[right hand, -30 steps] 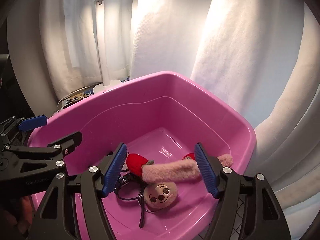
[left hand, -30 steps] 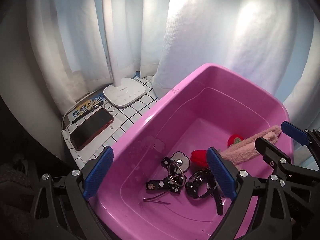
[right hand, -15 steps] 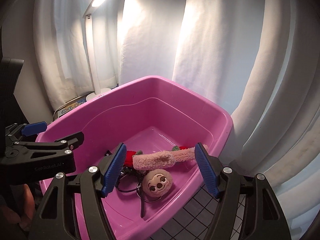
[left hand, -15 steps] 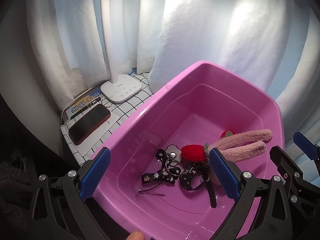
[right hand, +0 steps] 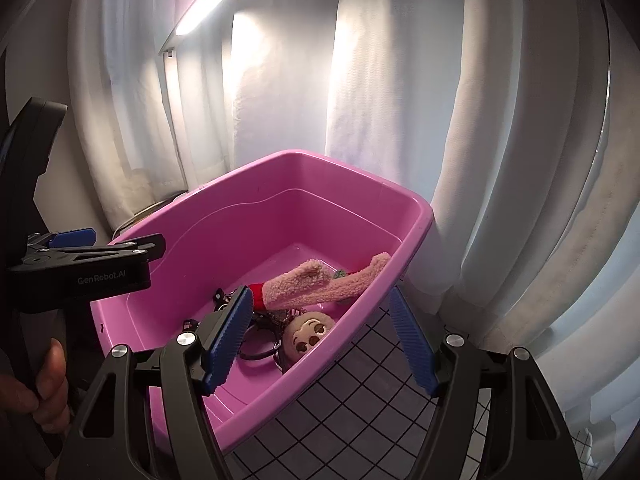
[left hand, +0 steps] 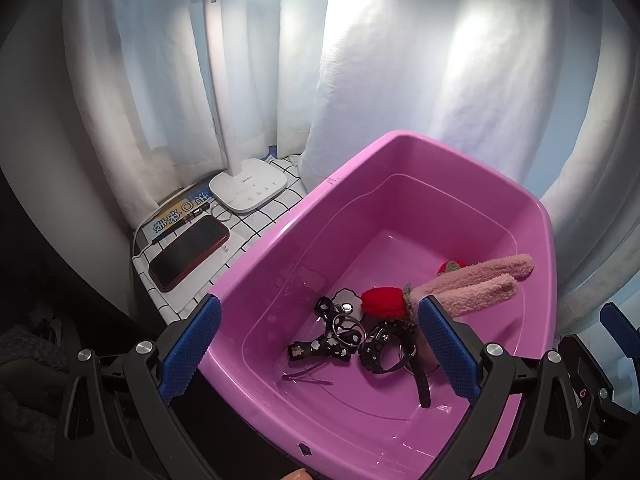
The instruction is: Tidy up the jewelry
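A pink plastic tub (left hand: 280, 240) holds a tangle of black jewelry (left hand: 340, 338) with a metal ring (left hand: 349, 326), a red strawberry plush (left hand: 382, 300) and fuzzy pink ears (left hand: 480, 284). In the right wrist view the ears (right hand: 320, 286) lie above a round plush face (right hand: 308, 330). My left gripper (left hand: 320, 346) hangs open over the tub's near left corner, holding nothing. My right gripper (right hand: 322, 338) is open too. One of its fingers is over the tub and the other is outside the right rim (right hand: 404, 248). The left gripper's body (right hand: 92, 256) shows at the left of the right wrist view.
A white lamp base (left hand: 250, 188), a dark phone (left hand: 188, 252) and a blue booklet (left hand: 176, 216) lie on the checked cloth left of the tub. White curtains (left hand: 420, 80) close the back. Checked cloth (right hand: 360, 412) extends right of the tub. A person's hand (right hand: 44, 384) grips the left handle.
Both grippers have drawn back from the tub. The right one has swung to the right and rolled, so the tub's right rim and the checked cloth now lie between its fingers.
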`<act>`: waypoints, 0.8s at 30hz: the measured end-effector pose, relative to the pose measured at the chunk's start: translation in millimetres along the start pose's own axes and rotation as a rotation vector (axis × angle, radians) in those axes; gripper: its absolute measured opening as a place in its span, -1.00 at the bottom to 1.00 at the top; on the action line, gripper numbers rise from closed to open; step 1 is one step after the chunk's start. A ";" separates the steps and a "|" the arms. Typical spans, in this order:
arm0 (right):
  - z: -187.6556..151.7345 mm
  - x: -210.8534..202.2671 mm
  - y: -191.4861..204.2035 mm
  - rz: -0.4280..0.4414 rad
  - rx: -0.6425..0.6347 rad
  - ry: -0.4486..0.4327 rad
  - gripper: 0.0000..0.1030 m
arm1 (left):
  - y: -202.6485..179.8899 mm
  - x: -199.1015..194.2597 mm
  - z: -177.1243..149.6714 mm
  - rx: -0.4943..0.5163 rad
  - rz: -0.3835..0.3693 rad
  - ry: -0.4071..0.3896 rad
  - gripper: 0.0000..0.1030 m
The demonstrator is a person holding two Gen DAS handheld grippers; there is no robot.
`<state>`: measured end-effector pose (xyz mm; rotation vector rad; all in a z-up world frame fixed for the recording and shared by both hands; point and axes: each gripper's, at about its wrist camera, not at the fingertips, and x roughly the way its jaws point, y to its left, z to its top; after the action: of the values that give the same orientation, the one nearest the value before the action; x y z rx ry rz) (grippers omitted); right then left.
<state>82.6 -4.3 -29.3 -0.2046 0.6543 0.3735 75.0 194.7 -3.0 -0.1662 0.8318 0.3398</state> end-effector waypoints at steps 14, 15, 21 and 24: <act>-3.3 -9.1 4.0 -0.017 0.008 -0.008 0.31 | -7.4 -10.1 -9.2 0.017 0.015 -0.003 0.88; -3.3 -9.9 4.7 -0.017 0.009 -0.009 0.31 | -8.0 -11.1 -9.4 0.021 0.020 -0.005 0.88; -4.2 -12.5 7.7 -0.021 0.003 -0.013 0.31 | -3.7 -16.5 -9.5 -0.005 0.012 -0.014 0.88; -4.6 -14.0 6.7 -0.022 0.009 -0.015 0.31 | 1.3 -18.6 -9.1 -0.032 -0.005 -0.014 0.88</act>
<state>67.2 -3.4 -24.6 -0.2005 0.6386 0.3511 56.7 189.1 4.8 -0.1950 0.8128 0.3495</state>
